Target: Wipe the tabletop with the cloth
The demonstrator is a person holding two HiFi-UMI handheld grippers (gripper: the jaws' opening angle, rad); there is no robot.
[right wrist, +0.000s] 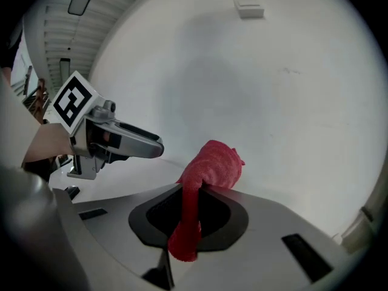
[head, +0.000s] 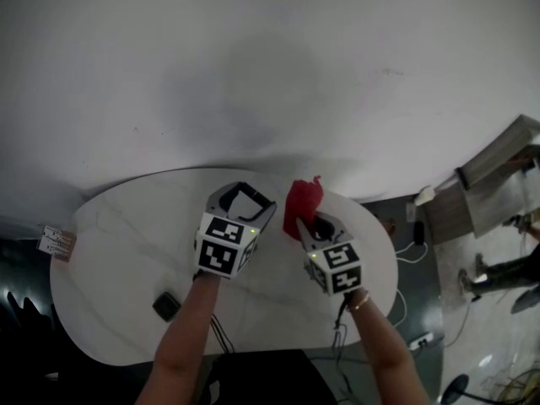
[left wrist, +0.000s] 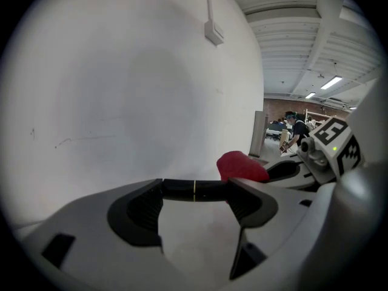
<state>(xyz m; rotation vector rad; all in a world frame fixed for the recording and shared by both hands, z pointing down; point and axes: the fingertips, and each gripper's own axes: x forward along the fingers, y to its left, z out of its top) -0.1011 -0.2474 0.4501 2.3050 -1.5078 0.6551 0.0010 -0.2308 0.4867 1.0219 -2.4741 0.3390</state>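
Red terry cloth [right wrist: 209,168] is clamped in the right gripper [right wrist: 197,191]. We see both jaws shut tight on it, w/ a bunched wad sticking out past the tips and a narrow strip hanging back down btw the dark pads. In the head view the wad sits over the far edge of the white oval tabletop [head: 126,226], right of centre, close to the white wall [head: 253,57]. We can't tell whether it touches the top.

The left gripper [left wrist: 194,188] is closed too, tips meeting in a thin line w/ nothing btw them. Only pale table surface shows through the loop its jaws make. The 2 grippers are side by side over the table's middle, near each other but apart, w/ the left one just beside the cloth.

A small dark object [head: 166,305] lies on the near-left part of the top, well apart from both. Thin cables [head: 221,332] cross the near edge.
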